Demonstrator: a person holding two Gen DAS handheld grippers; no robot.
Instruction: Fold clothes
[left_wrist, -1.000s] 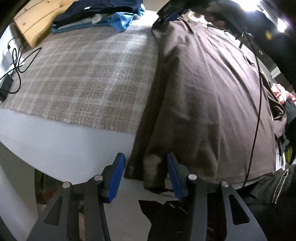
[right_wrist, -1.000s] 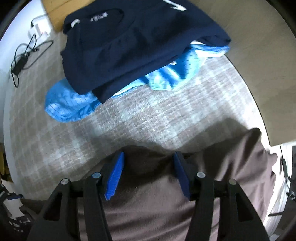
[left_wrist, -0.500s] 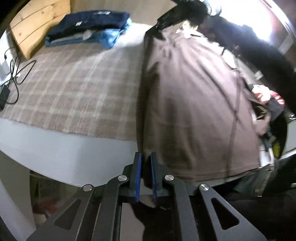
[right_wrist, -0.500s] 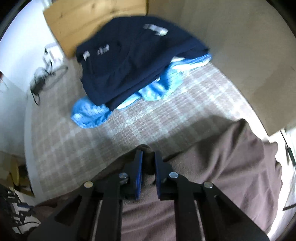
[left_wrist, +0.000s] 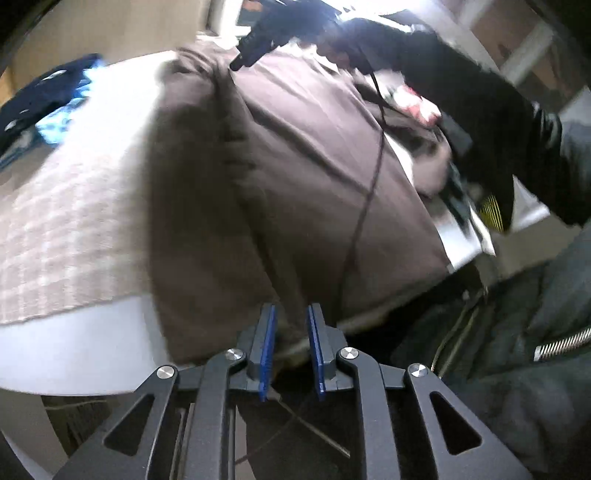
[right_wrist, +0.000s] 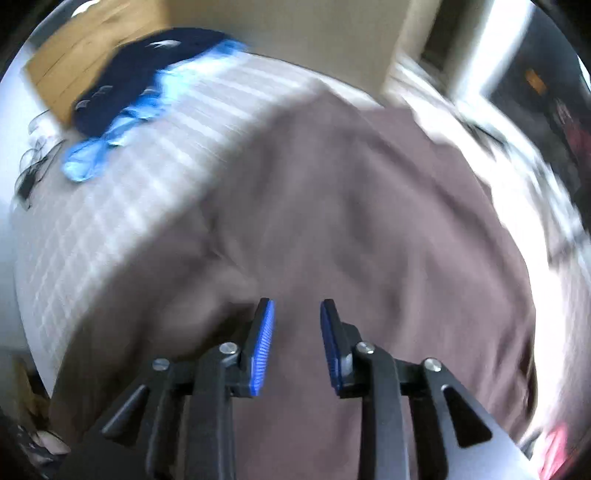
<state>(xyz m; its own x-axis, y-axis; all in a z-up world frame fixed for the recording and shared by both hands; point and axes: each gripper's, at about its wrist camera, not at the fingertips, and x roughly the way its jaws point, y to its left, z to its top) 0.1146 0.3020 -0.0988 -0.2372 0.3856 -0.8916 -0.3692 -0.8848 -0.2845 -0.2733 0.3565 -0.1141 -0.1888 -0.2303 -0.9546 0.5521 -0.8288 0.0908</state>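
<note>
Two grippers are working one brown garment (left_wrist: 295, 177), which lies spread across the plaid blanket (left_wrist: 62, 236) and drapes over the near edge of the white tabletop (left_wrist: 74, 347). Down at that near edge sits the left gripper (left_wrist: 291, 347), and a fold of the garment's hem sits right between its blue pads (left_wrist: 266, 350); the jaws stand at a narrow gap, having just eased apart from a tight pinch, and the blur makes it hard to say whether the pads press the cloth, though it does bunch between them. Over on the far end of the garment, the right gripper (right_wrist: 295, 339) hangs just above the brown fabric, jaws also just opened to a narrow-to-moderate gap, with its blue pads (right_wrist: 263, 347) clear of any fold, the cloth lying smooth behind them. From the left wrist view that right gripper shows as a dark shape at the garment's top edge (left_wrist: 266, 33), in a dark-sleeved hand (left_wrist: 351, 44). Well apart, at the far left corner of the blanket, a navy garment (right_wrist: 147, 77) lies stacked on a light blue one (right_wrist: 110, 147). Both views are smeared.
</note>
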